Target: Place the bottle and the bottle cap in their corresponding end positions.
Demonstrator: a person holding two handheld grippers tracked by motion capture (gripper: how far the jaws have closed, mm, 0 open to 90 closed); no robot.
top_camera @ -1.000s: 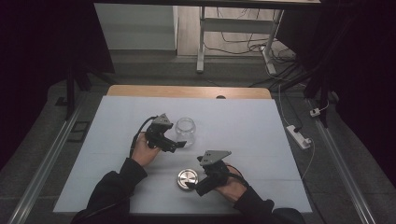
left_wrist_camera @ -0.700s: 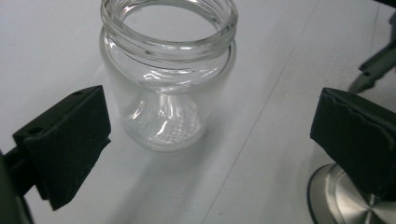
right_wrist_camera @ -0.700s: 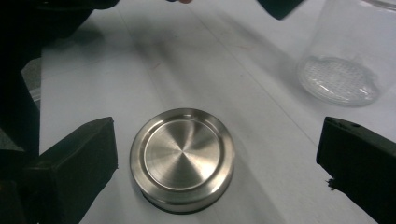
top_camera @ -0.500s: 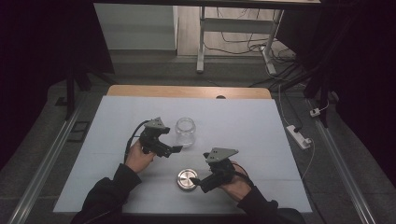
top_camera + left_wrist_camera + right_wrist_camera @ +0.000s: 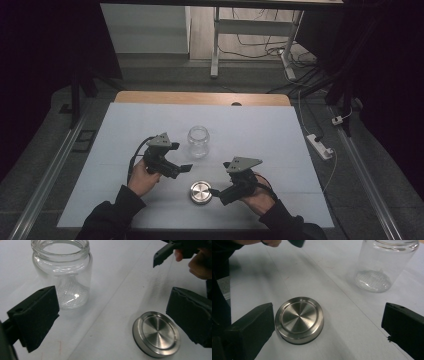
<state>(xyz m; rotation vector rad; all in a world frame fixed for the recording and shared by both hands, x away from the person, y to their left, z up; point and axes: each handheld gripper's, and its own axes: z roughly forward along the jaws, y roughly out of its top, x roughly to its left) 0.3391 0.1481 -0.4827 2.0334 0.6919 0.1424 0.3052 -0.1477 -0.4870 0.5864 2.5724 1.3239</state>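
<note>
Both grippers pulled nearer; lid beside right gripper fingers, untouched.

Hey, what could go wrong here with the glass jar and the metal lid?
The glass jar stands open and empty, close to the left claw; a sideways nudge might tip it. The metal lid lies flat and smooth beside the right claw, whose wide-open jaws could slip off its low rim.

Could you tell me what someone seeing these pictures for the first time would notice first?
Probably the clear, empty glass jar, standing upright with no lid at the middle of the white table. Nearer the person lies the round brushed-metal lid, flat on the table and apart from the jar. The left gripper and right gripper, both open, flank the lid without touching it.
</note>
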